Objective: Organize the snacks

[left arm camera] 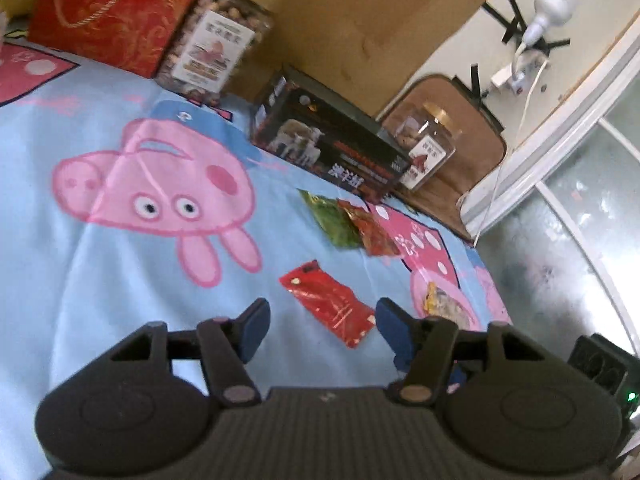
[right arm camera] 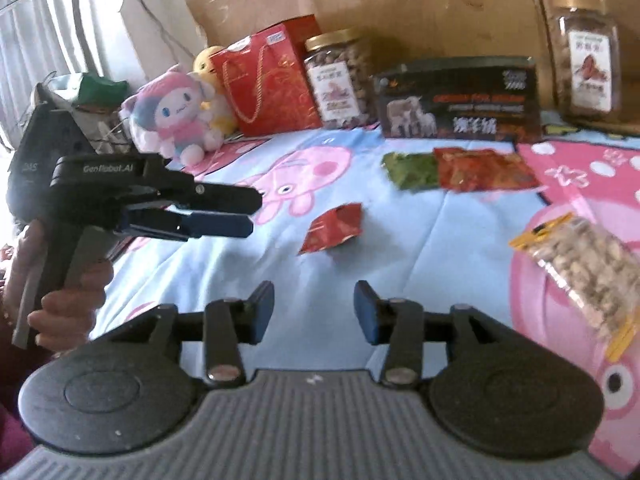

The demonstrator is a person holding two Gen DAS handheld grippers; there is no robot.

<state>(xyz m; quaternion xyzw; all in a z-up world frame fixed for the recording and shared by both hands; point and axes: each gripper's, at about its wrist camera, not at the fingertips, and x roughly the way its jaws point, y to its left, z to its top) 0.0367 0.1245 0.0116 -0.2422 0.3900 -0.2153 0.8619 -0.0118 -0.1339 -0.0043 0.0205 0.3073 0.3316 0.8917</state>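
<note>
A red snack packet (left arm camera: 329,303) (right arm camera: 333,227) lies on the Peppa Pig sheet (left arm camera: 80,280) just beyond my open, empty left gripper (left arm camera: 322,320). A green packet (left arm camera: 330,221) (right arm camera: 410,169) and a red-orange packet (left arm camera: 372,229) (right arm camera: 482,169) lie side by side farther off, in front of a black box (left arm camera: 332,148) (right arm camera: 460,108). A clear bag of nuts (right arm camera: 584,272) (left arm camera: 448,304) lies to the right. My right gripper (right arm camera: 314,312) is open and empty above the sheet. The left gripper also shows at left in the right wrist view (right arm camera: 248,212).
Along the back stand a red gift bag (left arm camera: 116,12) (right arm camera: 268,80), a large nut jar (left arm camera: 216,40) (right arm camera: 340,76) and a smaller jar (left arm camera: 428,144) (right arm camera: 586,64). Plush toys (right arm camera: 180,116) sit at the left. A wooden headboard (left arm camera: 360,20) is behind; the bed edge falls off at right.
</note>
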